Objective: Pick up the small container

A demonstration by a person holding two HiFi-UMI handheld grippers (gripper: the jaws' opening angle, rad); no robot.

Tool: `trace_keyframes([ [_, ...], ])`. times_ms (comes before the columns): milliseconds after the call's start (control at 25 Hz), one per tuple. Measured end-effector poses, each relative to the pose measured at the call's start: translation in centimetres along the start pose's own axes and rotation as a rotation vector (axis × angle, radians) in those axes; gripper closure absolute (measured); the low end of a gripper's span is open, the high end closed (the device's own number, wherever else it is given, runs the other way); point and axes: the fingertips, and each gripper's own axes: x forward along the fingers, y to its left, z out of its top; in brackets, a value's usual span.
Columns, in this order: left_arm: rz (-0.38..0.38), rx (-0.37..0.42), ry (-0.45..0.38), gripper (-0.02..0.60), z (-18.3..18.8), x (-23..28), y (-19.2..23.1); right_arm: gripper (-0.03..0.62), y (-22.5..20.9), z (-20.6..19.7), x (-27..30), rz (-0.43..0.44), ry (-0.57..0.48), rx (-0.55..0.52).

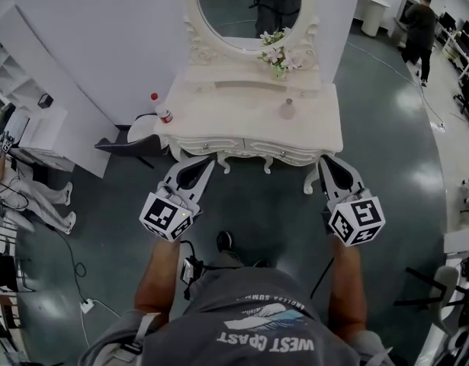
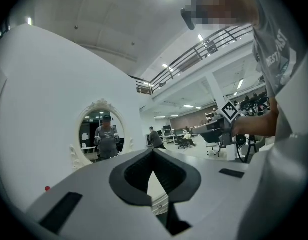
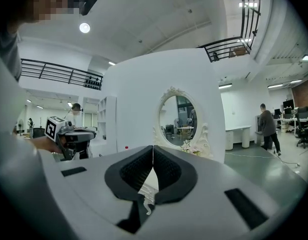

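Small pale rounded container [image 1: 287, 110] sits in the upper middle of the head view, on the right half of the white carved vanity table [image 1: 219, 113], just below the little bunch of pink and white flowers [image 1: 278, 54] in the frame. Nothing is touching it.

My left gripper [image 1: 205, 162] is at centre left, and its jaws are pressed together with nothing between them. My right gripper [image 1: 326, 159] is at centre right, also closed tight and empty. In the head view both sets of tips point up at the table's front edge, one on each side, and both are well apart from the container.

Also on the table is a clear plastic bottle with a red cap [image 1: 162, 111] at the left edge. The oval white-framed mirror [image 1: 245, 6] stands at the back, top centre. A person in dark clothes [image 1: 421, 29] stands far off in the upper right.
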Motion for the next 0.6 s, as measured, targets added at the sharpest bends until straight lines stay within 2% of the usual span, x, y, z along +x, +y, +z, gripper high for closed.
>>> trace_keyframes([
  [280,-0.085,-0.005,-0.011,0.566,-0.4,4.4,0.0,0.568,-2.4,-0.4,0.0,-0.067,0.012,0.01],
  [600,-0.173,-0.026,-0.04,0.566,-0.8,9.3,2.1,0.568,-4.8,-0.5,1.6,-0.157,0.037,0.012],
])
